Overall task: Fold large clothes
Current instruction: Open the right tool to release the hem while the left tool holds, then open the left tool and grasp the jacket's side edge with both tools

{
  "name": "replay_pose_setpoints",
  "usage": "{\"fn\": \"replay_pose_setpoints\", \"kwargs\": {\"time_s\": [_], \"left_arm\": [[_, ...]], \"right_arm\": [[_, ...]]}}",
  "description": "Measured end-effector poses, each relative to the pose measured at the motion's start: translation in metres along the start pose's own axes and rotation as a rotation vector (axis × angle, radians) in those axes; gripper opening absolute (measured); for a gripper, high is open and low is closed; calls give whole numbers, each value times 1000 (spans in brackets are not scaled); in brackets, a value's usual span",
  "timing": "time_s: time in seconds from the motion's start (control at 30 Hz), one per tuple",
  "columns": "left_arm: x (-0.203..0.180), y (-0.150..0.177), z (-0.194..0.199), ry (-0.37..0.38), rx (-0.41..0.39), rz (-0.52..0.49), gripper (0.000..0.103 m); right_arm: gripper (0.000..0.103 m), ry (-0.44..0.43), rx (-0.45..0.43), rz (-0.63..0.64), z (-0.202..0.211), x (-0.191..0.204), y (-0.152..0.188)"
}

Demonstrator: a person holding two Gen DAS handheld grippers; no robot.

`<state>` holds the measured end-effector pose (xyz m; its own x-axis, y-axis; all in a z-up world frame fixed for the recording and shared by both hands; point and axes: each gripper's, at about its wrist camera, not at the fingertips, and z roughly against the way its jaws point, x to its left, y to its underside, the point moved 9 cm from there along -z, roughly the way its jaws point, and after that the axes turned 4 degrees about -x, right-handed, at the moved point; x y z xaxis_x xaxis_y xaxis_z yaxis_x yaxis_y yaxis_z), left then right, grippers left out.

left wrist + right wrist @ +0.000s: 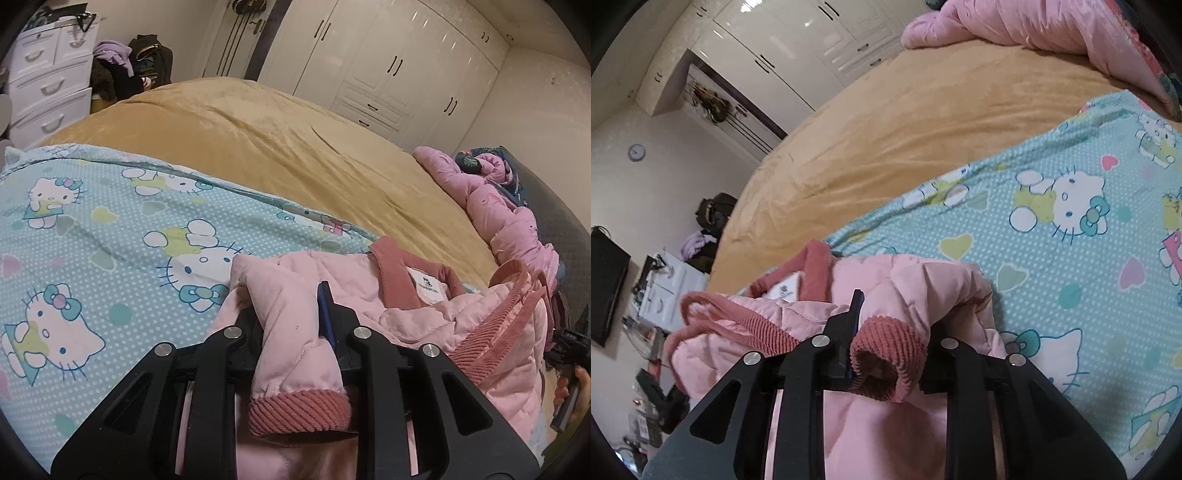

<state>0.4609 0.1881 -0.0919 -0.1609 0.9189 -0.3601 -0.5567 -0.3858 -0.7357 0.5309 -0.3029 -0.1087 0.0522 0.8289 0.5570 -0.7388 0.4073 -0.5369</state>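
Left gripper [291,317] fingers clamp a jacket [406,317] sleeve; right gripper [892,325] fingers clamp the cuff [886,343], both at 6 o'clock.

The black two-finger left gripper [291,314] points forward, its jaws clamped on a padded pink jacket sleeve [291,354]. The matching black right gripper [890,321] likewise clamps the other ribbed-cuffed sleeve [886,347].

Pink jacket [369,302] lower body cut off by frame bottom; collar label [428,286] text illegible.
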Motion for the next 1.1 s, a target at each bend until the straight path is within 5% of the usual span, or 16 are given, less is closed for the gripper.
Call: {"fn": "replay_pose_setpoints", "kwargs": {"time_s": [0.17, 0.27, 0.3, 0.33, 0.4, 0.57, 0.8, 0.97, 1.1], "left_arm": [[-5, -2, 5, 6, -4, -2, 16], [-7, -4, 7, 6, -2, -4, 17], [-8, -5, 7, 7, 0, -3, 18], [-9, -5, 8, 11, 0, -2, 19], [-11, -7, 11, 14, -4, -6, 20], [-15, -10, 15, 28, -10, -7, 26], [-29, -17, 27, 61, -35, -23, 55], [-49, -24, 42, 67, -67, -91, 73], [-59, -34, 61, 71, -119, -141, 94]], "right_arm": [[29, -43, 21, -80, 11, -4, -1], [43, -93, 35, -157, 17, -5, -4], [51, -114, 33, -182, 20, -4, -5], [72, -125, 29, -183, 23, 0, -7], [92, -57, -10, -124, 35, 6, -11], [92, -14, -78, 77, 61, 44, -3], [91, -110, 45, 513, 31, 154, 114], [90, 42, 152, 613, -26, 155, 150], [98, 99, 146, 639, -53, 145, 147]]}}
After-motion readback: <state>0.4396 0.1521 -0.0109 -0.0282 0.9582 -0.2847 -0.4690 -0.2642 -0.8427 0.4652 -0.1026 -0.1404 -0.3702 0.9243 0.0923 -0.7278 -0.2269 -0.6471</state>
